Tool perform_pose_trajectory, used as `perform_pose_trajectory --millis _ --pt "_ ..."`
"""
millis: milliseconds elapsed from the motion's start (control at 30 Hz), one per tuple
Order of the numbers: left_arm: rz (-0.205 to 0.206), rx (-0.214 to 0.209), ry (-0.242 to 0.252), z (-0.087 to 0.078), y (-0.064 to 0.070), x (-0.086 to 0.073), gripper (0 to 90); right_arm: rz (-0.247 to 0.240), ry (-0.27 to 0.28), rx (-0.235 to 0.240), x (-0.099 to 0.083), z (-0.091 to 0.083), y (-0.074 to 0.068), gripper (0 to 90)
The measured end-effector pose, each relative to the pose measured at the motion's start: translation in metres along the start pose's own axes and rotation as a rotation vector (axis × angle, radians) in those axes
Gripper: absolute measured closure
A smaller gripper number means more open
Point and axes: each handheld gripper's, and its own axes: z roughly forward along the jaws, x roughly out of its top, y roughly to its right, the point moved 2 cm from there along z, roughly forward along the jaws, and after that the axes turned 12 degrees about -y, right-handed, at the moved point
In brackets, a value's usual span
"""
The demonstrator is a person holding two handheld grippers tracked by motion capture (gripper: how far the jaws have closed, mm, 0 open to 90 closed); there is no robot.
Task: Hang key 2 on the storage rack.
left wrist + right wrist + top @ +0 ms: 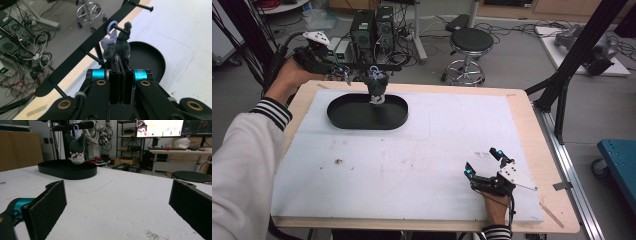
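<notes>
- nearest to me, my right gripper (pixel 484 162) rests low on the white foam mat (pixel 412 165) at the near right, its jaws spread wide and holding nothing; in the right gripper view the two black pads stand far apart with bare mat between them.
- it has no part in the work at this moment, as i judge it; it sits well apart from the toy.
- farther out on the left, the black oval tray (pixel 343 120) lies on the mat, and i see nothing lying on its floor.
- just over the tray's far side hangs the small grey plush toy (pixel 121 45), its lilac ring (pixel 112 26) slipped over a peg of the black rack bar (pixel 82 50).
- my left gripper (pixel 120 60) is up at that toy, its jaws pressed together just under it; they look to be pinching the toy's lower end, though the grip point itself is hidden behind the jaw tips.
- my reading of progress: the toy is grasped but the ring is on its peg, so the unhooking is not yet done.
- left to do, i judge: slide the ring off the peg end, lower the toy into the tray, and let go.
</notes>
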Motion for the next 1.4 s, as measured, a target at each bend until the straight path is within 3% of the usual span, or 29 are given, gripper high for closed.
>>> perform_pose_trajectory --millis 567,900,1400 --pt "0.044 -0.015 -0.066 0.015 -0.004 0.011 88.0 -0.007 0.002 -0.006 0.000 0.000 0.000 0.6" --pt "0.030 -0.014 -0.096 0.031 -0.009 0.006 88.0 -0.004 0.006 -0.008 0.000 0.000 0.000 0.6" --pt "0.008 -0.019 -0.090 0.035 -0.015 0.003 88.0 -0.004 0.007 -0.008 0.000 0.000 0.000 0.6"
